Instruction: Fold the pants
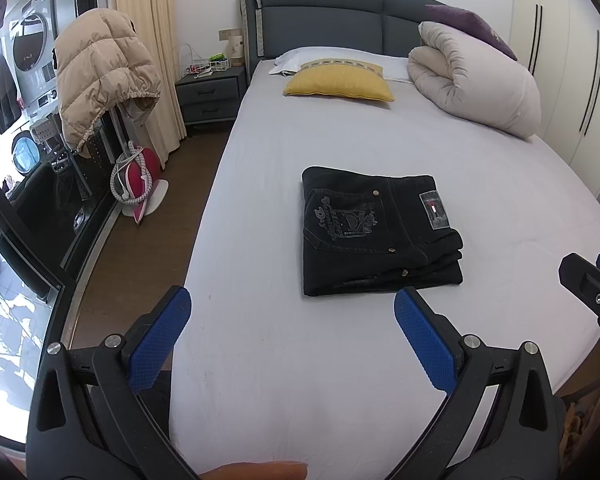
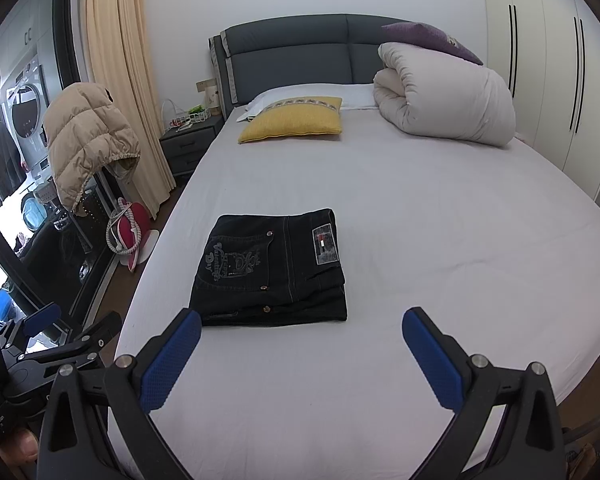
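The bed (image 1: pixel 500 240) carries the folded black pants (image 1: pixel 376 236) mid-mattress, touched by neither tool. The left tool (image 1: pixel 292 320) and right tool (image 2: pixel 302 334) both gape wide, empty. Only the left view shows a fingertip (image 1: pixel 256 470), cut off at the near edge.

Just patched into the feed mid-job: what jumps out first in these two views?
The black pants grab the eye: folded into a neat rectangle, pocket embroidery up, mid-bed on the pale sheet. Both grippers, left gripper and right gripper, hang open short of the pants, touching nothing. Farther back, a yellow pillow lies near the headboard and a rolled white duvet sits to its right.
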A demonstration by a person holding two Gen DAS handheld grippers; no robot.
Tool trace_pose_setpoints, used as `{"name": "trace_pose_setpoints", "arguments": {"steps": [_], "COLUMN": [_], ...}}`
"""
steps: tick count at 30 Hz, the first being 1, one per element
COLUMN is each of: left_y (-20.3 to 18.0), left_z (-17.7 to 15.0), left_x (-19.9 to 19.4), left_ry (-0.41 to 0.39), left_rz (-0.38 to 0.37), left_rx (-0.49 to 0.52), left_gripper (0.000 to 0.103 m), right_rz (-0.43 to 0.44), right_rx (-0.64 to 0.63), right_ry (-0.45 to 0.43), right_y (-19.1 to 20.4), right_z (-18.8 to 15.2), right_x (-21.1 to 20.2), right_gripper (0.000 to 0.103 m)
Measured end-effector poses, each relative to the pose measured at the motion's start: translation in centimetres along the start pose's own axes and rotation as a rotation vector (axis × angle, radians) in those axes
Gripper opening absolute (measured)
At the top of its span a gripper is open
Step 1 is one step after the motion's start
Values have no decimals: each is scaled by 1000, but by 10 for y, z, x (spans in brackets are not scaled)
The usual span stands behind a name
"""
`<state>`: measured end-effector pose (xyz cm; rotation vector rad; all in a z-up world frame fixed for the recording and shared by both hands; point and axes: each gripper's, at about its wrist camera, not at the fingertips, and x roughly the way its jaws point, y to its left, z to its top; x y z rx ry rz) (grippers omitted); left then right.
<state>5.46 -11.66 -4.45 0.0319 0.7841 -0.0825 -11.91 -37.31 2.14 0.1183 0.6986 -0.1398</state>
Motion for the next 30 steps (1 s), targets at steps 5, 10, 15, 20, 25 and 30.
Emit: {"name": "trace_pose_setpoints", "arguments": {"steps": [5,10,15,20,25,30], "left_y": [0,0,0,0,0,0], "left_z": [0,-1,-1,-4,-6,-8], "left_x": [0,1,1,4,6,8], "left_ry": [0,3,3,13,14,20], "left_rz": [0,-2,-1,-7,-3,1], "left_rx": [0,-1,0,4,7,5], "left_gripper": [103,103,103,103,103,103], "right_rz": [0,1,2,5,7,15], "right_rx": [-1,0,1,3,3,7], "right_ry": [0,2,2,8,10,21], "right_y": [0,-1,-1,1,2,3], "right_z": [1,1,2,-3,-8,-14], "right_x": [0,0,0,1,1,1], "right_gripper": [103,103,103,103,103,103]}}
